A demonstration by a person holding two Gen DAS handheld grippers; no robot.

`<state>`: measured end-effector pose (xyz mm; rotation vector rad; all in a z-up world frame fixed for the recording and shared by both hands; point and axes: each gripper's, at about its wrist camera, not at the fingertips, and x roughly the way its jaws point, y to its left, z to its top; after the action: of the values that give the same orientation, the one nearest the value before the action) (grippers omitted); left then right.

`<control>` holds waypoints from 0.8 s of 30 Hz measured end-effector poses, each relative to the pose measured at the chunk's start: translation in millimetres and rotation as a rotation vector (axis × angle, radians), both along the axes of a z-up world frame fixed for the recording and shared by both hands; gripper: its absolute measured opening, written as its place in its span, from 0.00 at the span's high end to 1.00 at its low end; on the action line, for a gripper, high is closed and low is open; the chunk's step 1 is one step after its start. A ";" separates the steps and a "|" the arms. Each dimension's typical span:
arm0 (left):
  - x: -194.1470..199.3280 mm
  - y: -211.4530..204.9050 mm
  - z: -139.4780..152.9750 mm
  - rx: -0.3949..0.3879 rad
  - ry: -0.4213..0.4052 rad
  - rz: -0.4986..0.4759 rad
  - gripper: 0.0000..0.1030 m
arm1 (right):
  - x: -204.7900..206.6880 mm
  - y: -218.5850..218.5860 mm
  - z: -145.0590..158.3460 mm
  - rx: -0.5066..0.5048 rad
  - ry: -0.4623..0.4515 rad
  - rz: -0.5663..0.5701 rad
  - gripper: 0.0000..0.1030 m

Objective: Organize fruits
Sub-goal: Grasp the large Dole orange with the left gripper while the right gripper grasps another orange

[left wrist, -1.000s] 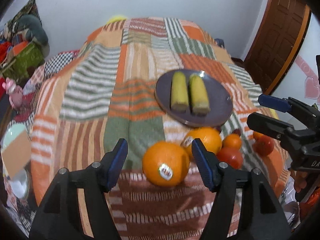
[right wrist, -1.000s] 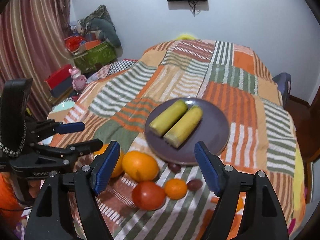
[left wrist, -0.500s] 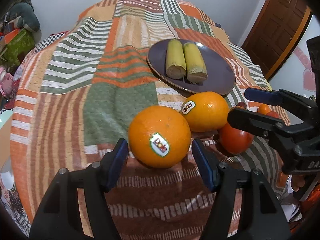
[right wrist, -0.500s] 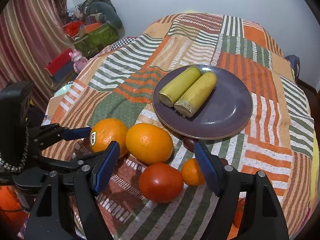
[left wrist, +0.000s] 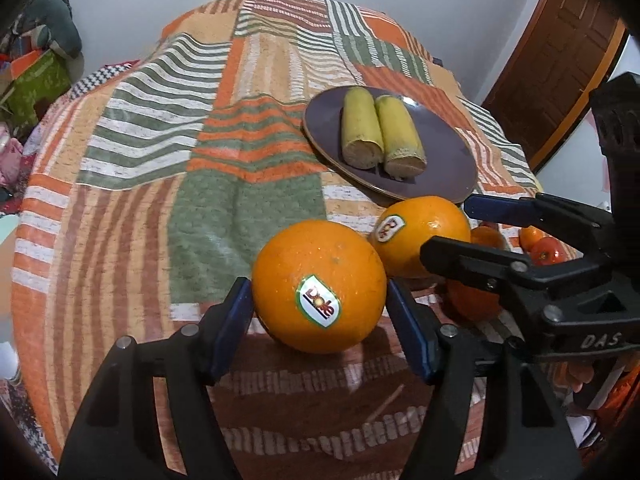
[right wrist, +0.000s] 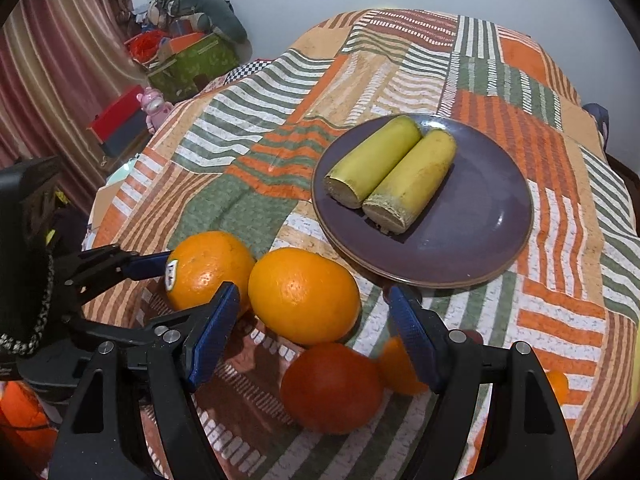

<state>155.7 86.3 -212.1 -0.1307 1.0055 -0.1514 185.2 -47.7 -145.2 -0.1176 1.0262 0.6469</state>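
Note:
Two large oranges lie side by side on the patchwork cloth in front of a purple plate (left wrist: 452, 160) (right wrist: 480, 240) that holds two yellow-green cut stalks (left wrist: 380, 132) (right wrist: 392, 172). My left gripper (left wrist: 320, 312) (right wrist: 160, 280) straddles the left orange (left wrist: 319, 285) (right wrist: 204, 268), its pads at the orange's sides, jaws open. My right gripper (right wrist: 312, 332) (left wrist: 452, 228) is open just behind the second orange (right wrist: 304, 296) (left wrist: 416, 236) and above a red tomato (right wrist: 332, 386). A small tangerine (right wrist: 396, 364) lies beside the tomato.
More small fruits lie at the right edge: a tomato (left wrist: 546, 250) and tangerines (left wrist: 486, 236). A table edge drops off close to me. Boxes, toys and a curtain (right wrist: 48, 60) stand at the left; a wooden door (left wrist: 560, 60) is at the right.
Both grippers have moved forward and down to the fruit. The left one now has the left orange between its pads. The right one has come up to the second orange.

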 end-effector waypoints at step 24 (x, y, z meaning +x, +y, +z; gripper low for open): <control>-9.3 15.4 22.4 0.037 -0.038 0.053 0.35 | 8.5 -5.7 1.8 0.037 0.025 0.004 0.40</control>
<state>146.4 101.7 -189.7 -0.1202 0.9652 -0.0866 193.7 -53.4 -143.4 -0.0795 1.0384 0.6715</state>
